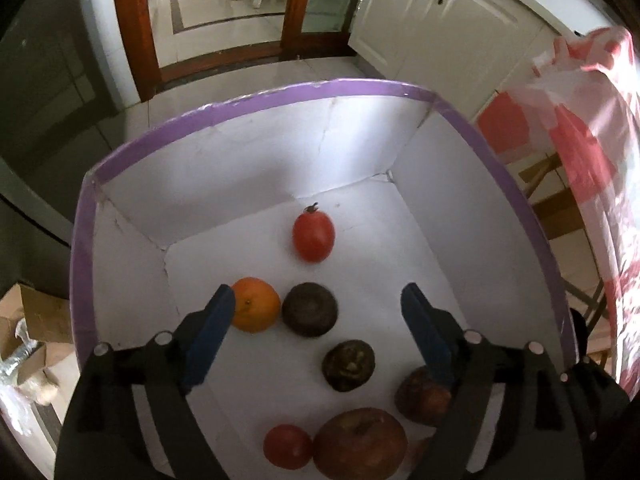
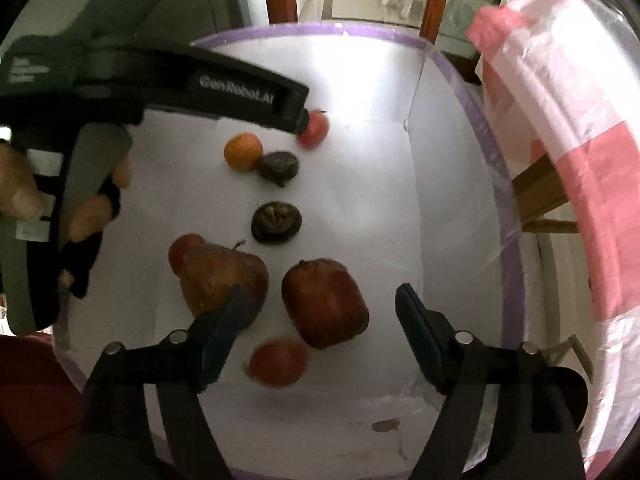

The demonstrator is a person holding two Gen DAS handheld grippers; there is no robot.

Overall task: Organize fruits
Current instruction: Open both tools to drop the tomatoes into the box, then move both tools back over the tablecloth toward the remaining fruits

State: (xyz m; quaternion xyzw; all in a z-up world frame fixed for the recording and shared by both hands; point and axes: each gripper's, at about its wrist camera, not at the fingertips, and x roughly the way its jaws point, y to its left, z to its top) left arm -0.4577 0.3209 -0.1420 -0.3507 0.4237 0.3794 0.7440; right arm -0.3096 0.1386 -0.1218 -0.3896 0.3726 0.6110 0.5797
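Note:
A white box with a purple rim (image 1: pixel 360 87) (image 2: pixel 507 240) holds the fruit. In the left wrist view a red tomato (image 1: pixel 313 236) lies farthest in. Nearer are an orange (image 1: pixel 256 305), two dark fruits (image 1: pixel 310 309) (image 1: pixel 349 365), a brownish apple (image 1: pixel 418 400), a large apple (image 1: pixel 360 445) and a second tomato (image 1: pixel 287 446). My left gripper (image 1: pixel 317 291) hangs open above the orange and the dark fruit, holding nothing. My right gripper (image 2: pixel 322 291) is open over a red apple (image 2: pixel 324 304), beside a brown-red apple (image 2: pixel 218 276) and a tomato (image 2: pixel 278 364); its pads are clear of them.
A pink and white plastic bag (image 1: pixel 592 152) (image 2: pixel 560 128) hangs along the box's right side, with a wooden frame (image 2: pixel 540 196) beneath it. A hand (image 2: pixel 20 184) holds the left gripper's body (image 2: pixel 236 90) over the box's far left. White cabinets (image 1: pixel 432 20) and a cardboard box (image 1: pixel 24 320) stand around.

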